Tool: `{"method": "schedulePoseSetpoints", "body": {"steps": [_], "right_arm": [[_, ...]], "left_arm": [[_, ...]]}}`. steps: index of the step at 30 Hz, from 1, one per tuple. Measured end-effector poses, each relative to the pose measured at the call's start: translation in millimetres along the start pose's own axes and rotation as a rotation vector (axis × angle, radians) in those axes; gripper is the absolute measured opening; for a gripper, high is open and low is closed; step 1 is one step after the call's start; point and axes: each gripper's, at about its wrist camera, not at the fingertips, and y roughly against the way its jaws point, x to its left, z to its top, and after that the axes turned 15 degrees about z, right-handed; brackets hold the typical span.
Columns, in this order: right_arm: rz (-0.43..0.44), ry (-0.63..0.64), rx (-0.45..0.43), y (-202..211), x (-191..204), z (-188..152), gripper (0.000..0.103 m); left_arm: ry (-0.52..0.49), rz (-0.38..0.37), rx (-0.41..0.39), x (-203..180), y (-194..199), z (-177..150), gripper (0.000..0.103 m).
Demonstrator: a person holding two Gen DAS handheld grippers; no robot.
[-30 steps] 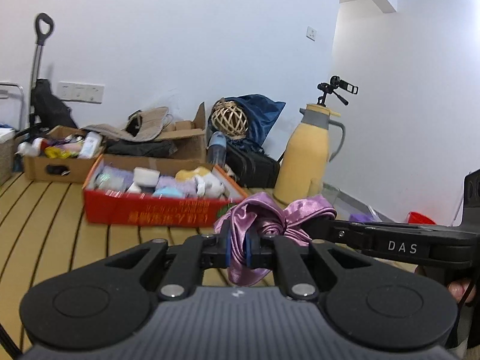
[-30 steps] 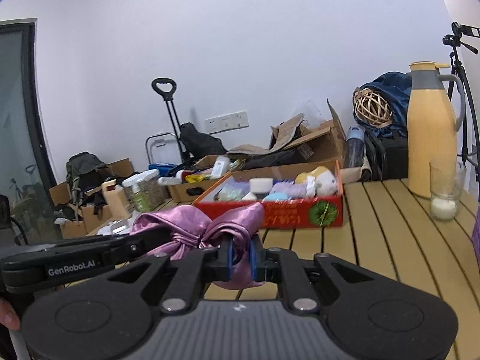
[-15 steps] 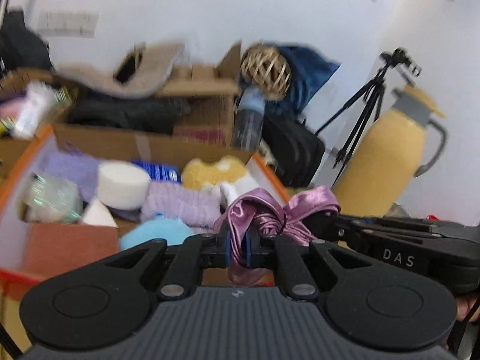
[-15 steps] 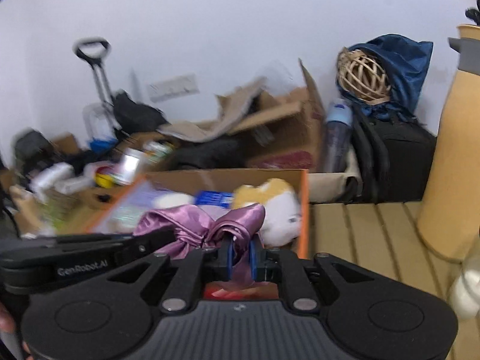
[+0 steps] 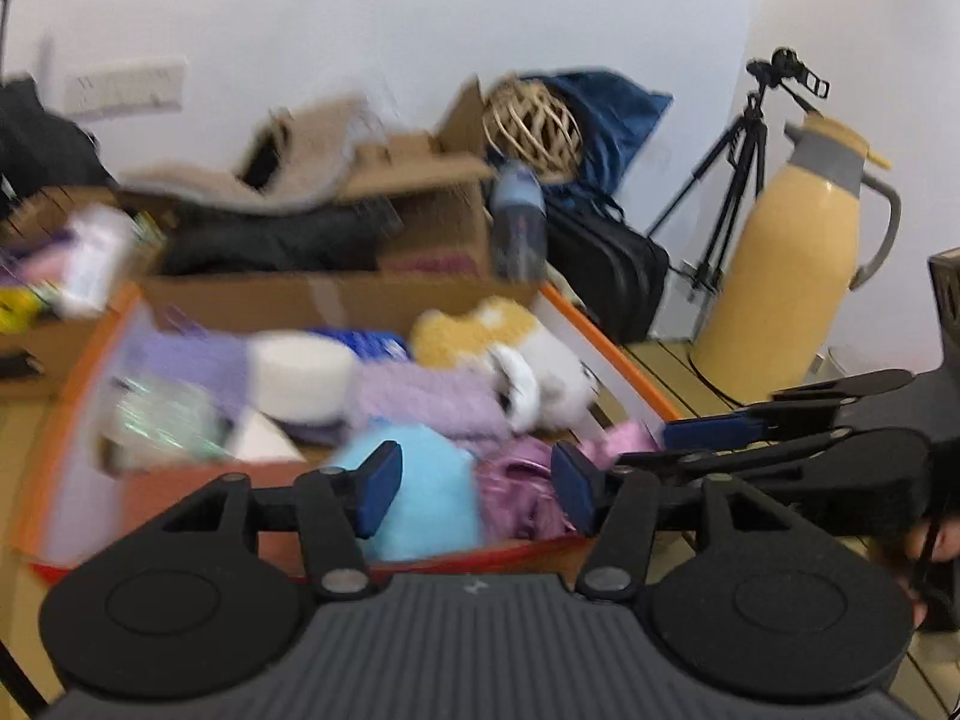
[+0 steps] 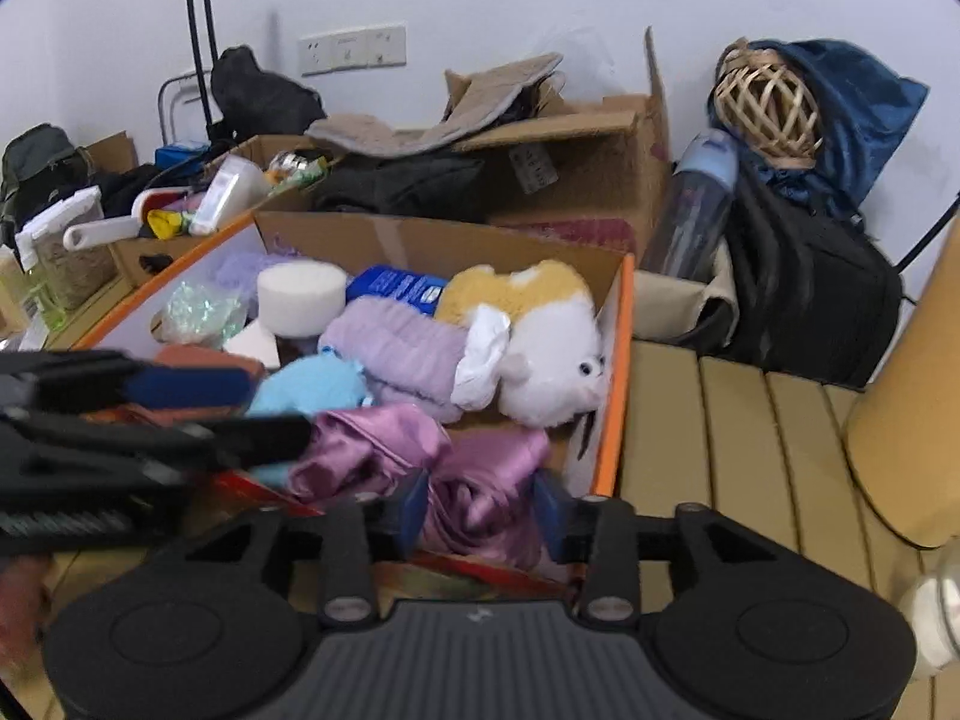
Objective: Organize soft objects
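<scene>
Opening, both: left gripper jaws clear of glossy, crumpled purple satin scrunchie; right gripper jaws flank it, inside orange-rimmed box with fluffy plush.

1. Your left gripper, a black two-finger tool with blue pads, points forward and downward. Its jaws are opening, with a wide gap between the pads and neither pad pressing on anything.
2. Your right gripper, the same black tool with blue pads, also tilts downward. Its jaws are opening, standing narrower than the left pair, and the pads sit either side of soft cloth without clearly squeezing it.
3. Each gripper reaches into the other's view from the side, so the two tips lie close together, nearly meeting.
4. At the right edge of the left view, part of your hand grips the right tool's handle.
</scene>
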Motion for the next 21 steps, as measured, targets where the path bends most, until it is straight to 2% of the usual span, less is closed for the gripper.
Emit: {"method": "schedulePoseSetpoints", "body": {"steps": [4,7,9,13,14,16,17,18,20,21], "right_arm": [[0.008,-0.010,-0.073,40.5,9.7,14.6,0.039],[-0.020,0.021,-0.137,80.3,23.5,27.4,0.043],[-0.026,0.040,-0.179,110.2,33.2,35.8,0.053],[-0.058,0.059,-0.235,154.4,49.5,38.8,0.055],[-0.061,0.055,-0.248,161.7,53.1,37.4,0.059],[-0.064,0.050,-0.274,170.7,60.2,32.1,0.078],[-0.077,0.055,-0.299,173.3,64.6,27.0,0.093],[-0.098,0.067,-0.330,175.4,68.9,21.1,0.097],[-0.139,0.093,-0.388,178.7,77.7,4.6,0.098],[-0.154,0.098,-0.415,180.8,81.8,-3.6,0.102]], "left_arm": [[-0.017,0.061,-0.067,19.3,42.8,19.5,0.060],[-0.048,0.106,-0.119,28.1,79.3,31.1,0.066],[-0.061,0.135,-0.142,31.6,103.7,37.3,0.071],[-0.074,0.183,-0.209,37.1,147.6,41.2,0.089],[-0.059,0.188,-0.218,39.0,154.6,39.5,0.092],[-0.026,0.202,-0.218,40.8,163.7,35.4,0.096],[-0.015,0.216,-0.225,40.6,168.9,31.1,0.099],[-0.005,0.234,-0.244,40.0,174.6,25.8,0.103],[-0.010,0.265,-0.294,36.2,184.1,14.0,0.103],[-0.022,0.273,-0.308,34.7,189.7,8.0,0.103]]}}
